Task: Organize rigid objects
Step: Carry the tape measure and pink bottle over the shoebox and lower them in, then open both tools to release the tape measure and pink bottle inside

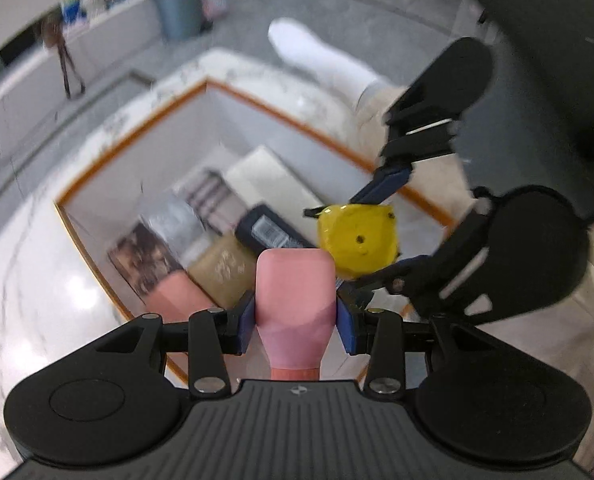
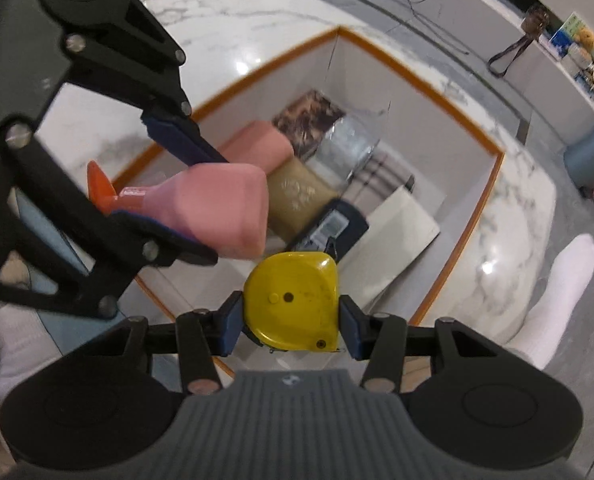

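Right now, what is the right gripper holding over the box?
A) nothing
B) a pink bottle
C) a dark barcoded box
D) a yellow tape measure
D: in the right wrist view the right gripper has its fingers pressed on both sides of the yellow tape measure, above the orange-rimmed box.

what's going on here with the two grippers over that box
A person is sorting items into an orange-rimmed box on a marble surface. The left gripper is shut on a pink bottle, and the right gripper is shut on a yellow tape measure. Both are held above the box, which already contains a second pink bottle and several packages.
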`<state>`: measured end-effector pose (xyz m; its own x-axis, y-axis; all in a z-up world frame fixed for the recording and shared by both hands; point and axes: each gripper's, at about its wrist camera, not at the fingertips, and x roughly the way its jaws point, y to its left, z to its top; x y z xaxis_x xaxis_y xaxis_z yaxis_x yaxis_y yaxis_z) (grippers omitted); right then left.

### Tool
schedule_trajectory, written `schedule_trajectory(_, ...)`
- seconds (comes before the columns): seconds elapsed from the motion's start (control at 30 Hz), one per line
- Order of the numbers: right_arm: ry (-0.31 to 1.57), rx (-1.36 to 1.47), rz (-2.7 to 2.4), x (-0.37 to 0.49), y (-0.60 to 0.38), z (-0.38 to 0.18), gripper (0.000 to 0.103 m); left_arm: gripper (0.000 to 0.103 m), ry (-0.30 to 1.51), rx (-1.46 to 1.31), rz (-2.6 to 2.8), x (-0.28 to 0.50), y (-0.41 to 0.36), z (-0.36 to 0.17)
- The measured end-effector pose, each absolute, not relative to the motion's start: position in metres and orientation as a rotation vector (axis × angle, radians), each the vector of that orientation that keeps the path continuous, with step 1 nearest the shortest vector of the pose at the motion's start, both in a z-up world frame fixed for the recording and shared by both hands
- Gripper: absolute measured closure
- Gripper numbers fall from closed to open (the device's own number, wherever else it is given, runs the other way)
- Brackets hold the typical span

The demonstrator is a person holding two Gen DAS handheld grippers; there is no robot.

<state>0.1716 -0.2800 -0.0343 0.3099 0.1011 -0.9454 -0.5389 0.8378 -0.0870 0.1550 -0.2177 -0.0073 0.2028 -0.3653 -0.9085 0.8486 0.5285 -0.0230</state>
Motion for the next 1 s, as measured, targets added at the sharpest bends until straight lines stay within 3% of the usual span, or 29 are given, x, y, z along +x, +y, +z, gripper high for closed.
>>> schedule_trajectory(0.3,1.197,-0.345,0.546,0.177,-0.279,-0.065,0.053,0.056,1.261,0.612,-0.822,0.178,-0.228,-0.051)
schedule_trajectory(0.53,1.200,-0.336,0.596,0.182,-0.268,-0.076,0.053,0.058,1.299,0.646,-0.796,0.184,-0.224,-0.071)
schedule_trajectory(0.83,1.211,-0.333,0.594,0.189,-0.258,-0.079,0.053,0.057,1.254,0.581,-0.806,0.189,-0.210,-0.059)
schedule_trajectory(1.0,1.205,-0.288,0.575,0.195,-0.257,-0.079,0.053,0.056,1.127,0.513,-0.758,0.192,-0.193,-0.033)
